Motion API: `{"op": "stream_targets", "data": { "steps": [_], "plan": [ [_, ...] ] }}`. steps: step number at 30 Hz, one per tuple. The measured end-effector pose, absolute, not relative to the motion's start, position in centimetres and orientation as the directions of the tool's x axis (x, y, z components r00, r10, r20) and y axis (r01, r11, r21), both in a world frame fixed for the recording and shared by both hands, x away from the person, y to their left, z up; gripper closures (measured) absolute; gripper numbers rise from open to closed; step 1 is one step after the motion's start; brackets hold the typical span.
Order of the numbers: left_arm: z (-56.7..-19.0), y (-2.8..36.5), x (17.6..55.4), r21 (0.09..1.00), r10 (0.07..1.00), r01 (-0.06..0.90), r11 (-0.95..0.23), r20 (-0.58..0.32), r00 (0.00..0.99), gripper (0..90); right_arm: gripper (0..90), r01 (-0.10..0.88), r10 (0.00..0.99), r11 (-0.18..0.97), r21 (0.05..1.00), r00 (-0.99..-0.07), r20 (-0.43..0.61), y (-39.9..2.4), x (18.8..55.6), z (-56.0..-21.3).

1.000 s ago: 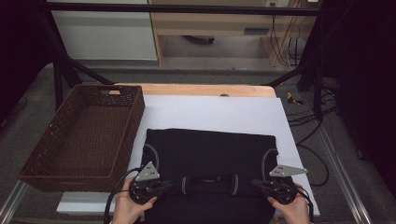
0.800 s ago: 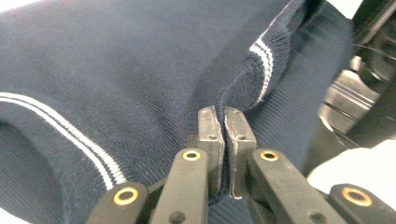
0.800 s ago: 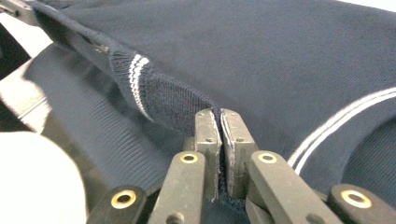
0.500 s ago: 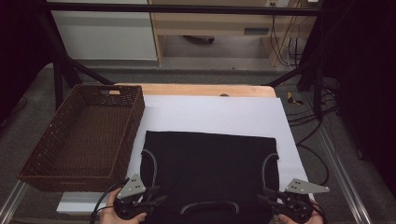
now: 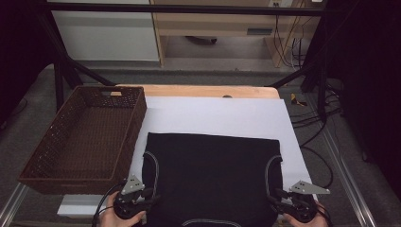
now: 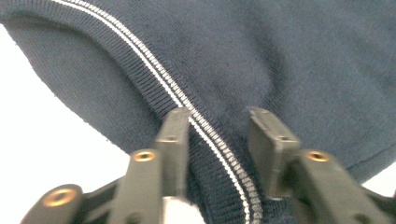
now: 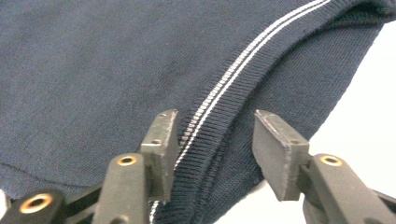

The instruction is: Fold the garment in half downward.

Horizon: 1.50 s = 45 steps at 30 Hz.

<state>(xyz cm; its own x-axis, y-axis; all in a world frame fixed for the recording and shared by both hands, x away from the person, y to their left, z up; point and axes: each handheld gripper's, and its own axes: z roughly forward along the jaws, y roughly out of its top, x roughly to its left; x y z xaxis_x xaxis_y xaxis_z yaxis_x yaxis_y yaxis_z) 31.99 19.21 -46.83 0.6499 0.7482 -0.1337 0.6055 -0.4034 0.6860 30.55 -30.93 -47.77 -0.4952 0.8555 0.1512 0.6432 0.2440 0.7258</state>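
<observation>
Knitwear lies flat on the white tabletop (image 5: 217, 116): a dark navy garment (image 5: 213, 175) spread toward six o'clock, its two armholes edged with a thin pale stripe. From the high view, the left gripper (image 5: 150, 197) sits at the garment's seven o'clock corner and the right gripper (image 5: 275, 201) at its five o'clock corner, each in a hand at the bottom edge.

The left gripper view gives what the high view cannot: ribbed trim (image 6: 140, 98) with a double white stripe (image 6: 187, 100) runs from eleven o'clock down between the fingers (image 6: 175, 135). The fingers stand apart over the cloth after just closing somewhat, the trim between them, with no pinch visible. In the right gripper view the same stripe (image 7: 243, 58) slants from one o'clock toward six, and those fingers (image 7: 275, 149) have just been opening; they straddle the ribbed edge (image 7: 299, 79) with a gap on both sides.

A brown wicker basket (image 5: 35, 172) rests at nine o'clock of the garment, just beside it. A wooden strip (image 5: 203, 91) borders the tabletop at twelve o'clock. Beyond it are a grey floor (image 5: 213, 75), black frame tubes (image 5: 189, 8), pale cabinets (image 5: 106, 33) and loose cables (image 5: 307, 118) at two o'clock.
</observation>
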Motion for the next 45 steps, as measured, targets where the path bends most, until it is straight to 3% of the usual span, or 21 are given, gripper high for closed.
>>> {"op": "stream_targets", "data": {
  "steps": [2, 4, 6, 8, 19, 22, 26, 29, 38, 45],
  "plan": [
    [-46.9, 19.2, 31.9, 0.681, 0.745, 0.605, -0.413, -0.130, 0.654, 74.4, 57.1, 0.646, 0.856, 0.243, 0.724, -0.494, 0.153, -30.8, 30.6, -47.8],
    [-46.8, 19.3, 31.9, 0.676, 0.742, 0.608, -0.417, -0.133, 0.657, 80.9, 67.4, 0.652, 0.848, 0.242, 0.718, -0.502, 0.170, -30.7, 30.6, -47.7],
    [-46.8, 19.3, 31.9, 0.673, 0.740, 0.609, -0.420, -0.135, 0.659, 84.1, 78.1, 0.660, 0.846, 0.246, 0.710, -0.504, 0.175, -30.6, 30.6, -47.6],
    [-46.6, 19.4, 31.9, 0.669, 0.738, 0.606, -0.430, -0.126, 0.663, 85.7, 82.8, 0.677, 0.843, 0.233, 0.698, -0.498, 0.202, -30.5, 30.7, -47.5],
    [-45.5, 21.0, 30.7, 0.687, 0.728, 0.589, -0.425, -0.127, 0.674, 85.8, 83.7, 0.710, 0.843, 0.223, 0.668, -0.484, 0.233, -31.7, 29.8, -46.1],
    [-45.7, 20.5, 31.3, 0.716, 0.726, 0.565, -0.410, -0.118, 0.677, 77.5, 76.9, 0.702, 0.843, 0.232, 0.674, -0.490, 0.220, -31.2, 30.2, -46.9],
    [-45.7, 19.9, 32.3, 0.748, 0.731, 0.527, -0.405, -0.082, 0.678, 57.6, 55.6, 0.637, 0.848, 0.215, 0.740, -0.498, 0.182, -31.4, 30.4, -46.8],
    [-45.4, 19.5, 33.2, 0.778, 0.724, 0.498, -0.383, -0.082, 0.685, 48.9, 42.3, 0.598, 0.853, 0.191, 0.778, -0.493, 0.169, -31.6, 30.9, -46.8],
    [-44.8, 18.5, 36.3, 0.826, 0.677, 0.463, -0.322, -0.142, 0.722, 25.1, 24.0, 0.546, 0.847, 0.188, 0.816, -0.511, 0.146, -31.1, 33.2, -46.5],
    [-44.3, 17.3, 38.0, 0.846, 0.682, 0.426, -0.320, -0.106, 0.724, 10.8, 16.3, 0.532, 0.853, 0.186, 0.826, -0.505, 0.133, -30.6, 35.2, -46.0]
  ]
}}
